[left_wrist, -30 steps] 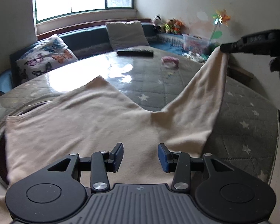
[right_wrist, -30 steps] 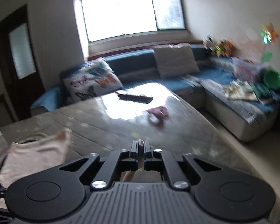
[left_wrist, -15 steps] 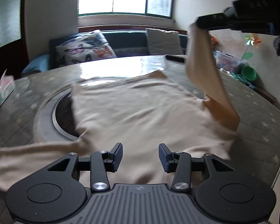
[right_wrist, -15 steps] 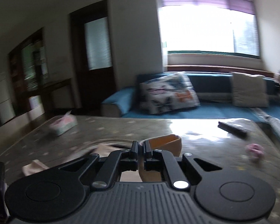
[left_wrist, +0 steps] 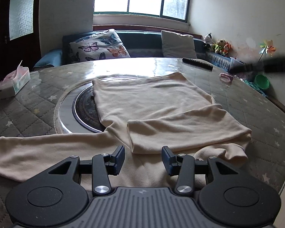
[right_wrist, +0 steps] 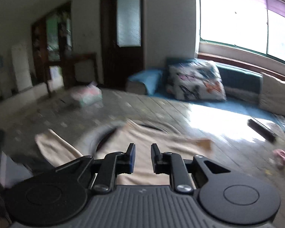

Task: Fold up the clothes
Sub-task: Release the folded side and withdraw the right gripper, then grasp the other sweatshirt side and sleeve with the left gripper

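Note:
A cream long-sleeved top [left_wrist: 152, 102] lies flat on the round table. Its right sleeve [left_wrist: 188, 131] is folded across the body. Its left sleeve [left_wrist: 47, 150] stretches out to the left. My left gripper [left_wrist: 143, 158] is open and empty, low over the near edge of the top. My right gripper [right_wrist: 142, 156] is open and empty above the top [right_wrist: 142, 142]; that view is blurred. It also shows as a dark blur at the right of the left wrist view [left_wrist: 262, 66].
The table [left_wrist: 28, 110] has a quilted grey cover and a round inset hob [left_wrist: 85, 110] partly under the top. A tissue box [left_wrist: 13, 83] stands at the left, a remote [left_wrist: 197, 63] and a pink item [left_wrist: 226, 77] at the far right. A sofa with cushions [left_wrist: 98, 46] is behind.
My right gripper laid the right sleeve across the body, opened and let it go, then drew back to the right. My left gripper stayed open.

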`<state>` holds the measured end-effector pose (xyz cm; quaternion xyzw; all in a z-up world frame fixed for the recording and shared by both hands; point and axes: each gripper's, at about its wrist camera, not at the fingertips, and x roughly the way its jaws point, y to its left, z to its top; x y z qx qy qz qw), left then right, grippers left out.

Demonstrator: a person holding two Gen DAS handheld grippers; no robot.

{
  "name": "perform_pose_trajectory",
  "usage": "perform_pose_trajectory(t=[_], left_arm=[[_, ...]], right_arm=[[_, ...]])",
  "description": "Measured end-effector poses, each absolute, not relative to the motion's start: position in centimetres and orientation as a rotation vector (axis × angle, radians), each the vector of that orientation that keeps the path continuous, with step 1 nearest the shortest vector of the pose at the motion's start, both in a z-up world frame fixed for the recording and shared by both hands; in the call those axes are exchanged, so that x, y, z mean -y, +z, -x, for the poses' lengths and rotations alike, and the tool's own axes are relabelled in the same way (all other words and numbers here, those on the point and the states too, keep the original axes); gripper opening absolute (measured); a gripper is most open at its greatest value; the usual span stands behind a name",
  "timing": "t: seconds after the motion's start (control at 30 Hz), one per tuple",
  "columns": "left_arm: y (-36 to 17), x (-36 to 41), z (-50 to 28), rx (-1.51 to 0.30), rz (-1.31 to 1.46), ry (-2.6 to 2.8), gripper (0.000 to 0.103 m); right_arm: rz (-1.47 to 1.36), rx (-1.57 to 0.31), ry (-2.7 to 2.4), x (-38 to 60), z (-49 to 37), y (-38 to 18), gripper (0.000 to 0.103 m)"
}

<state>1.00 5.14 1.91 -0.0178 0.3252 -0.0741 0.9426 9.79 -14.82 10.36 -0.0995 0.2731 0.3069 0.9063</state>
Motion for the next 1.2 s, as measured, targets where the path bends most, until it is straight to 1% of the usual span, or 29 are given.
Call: perform_pose_trajectory(t=[0.2,0.43,0.57,0.63,0.77,0.83,0.97,1.0,1.03,1.2], left_arm=[[1.8,-4.5,-2.1,-0.663,0.042,-0.141,0.046],[1.5,-3.5,-2.9,-0.668,0.039,-0.154,0.045],[1.1,-3.7,-3.4,-0.686,0.046,-0.144,0.043],[1.0,-3.8,-3.7,-0.683,0.055,-0.135,0.038],[1.2,-3.8,-4.5,-0.677,0.076,-0.14,0.035],[1.2,-3.7,-5.0,-0.674,0.078,-0.146,0.027],[0.9,-3.9,-6.1,-0.693,0.079,-0.125,0.02],[0.7,-4.0,-6.3,-0.707,0.068,-0.103,0.017],[0.4,-4.2,-6.4,-0.715,0.059,-0.087,0.011],[1.1,-4.8,-6.2,-0.692,0.073,-0.06,0.011]], right_arm=[[0.26,-0.731,0.561,18.6,-9.8,5.2,0.017],[0.202,-0.795,0.565,20.1,-10.2,1.0,0.017],[0.191,-0.784,0.558,20.4,-10.5,1.3,0.017],[0.189,-0.758,0.562,20.2,-10.8,2.1,0.017],[0.164,-0.726,0.59,18.9,-12.3,2.8,0.017],[0.156,-0.723,0.604,18.2,-13.1,2.6,0.017],[0.153,-0.744,0.593,17.0,-14.7,1.4,0.017],[0.154,-0.752,0.583,17.0,-15.0,1.1,0.017],[0.149,-0.763,0.574,17.1,-15.2,0.9,0.017],[0.139,-0.768,0.574,17.3,-15.3,0.9,0.017]])
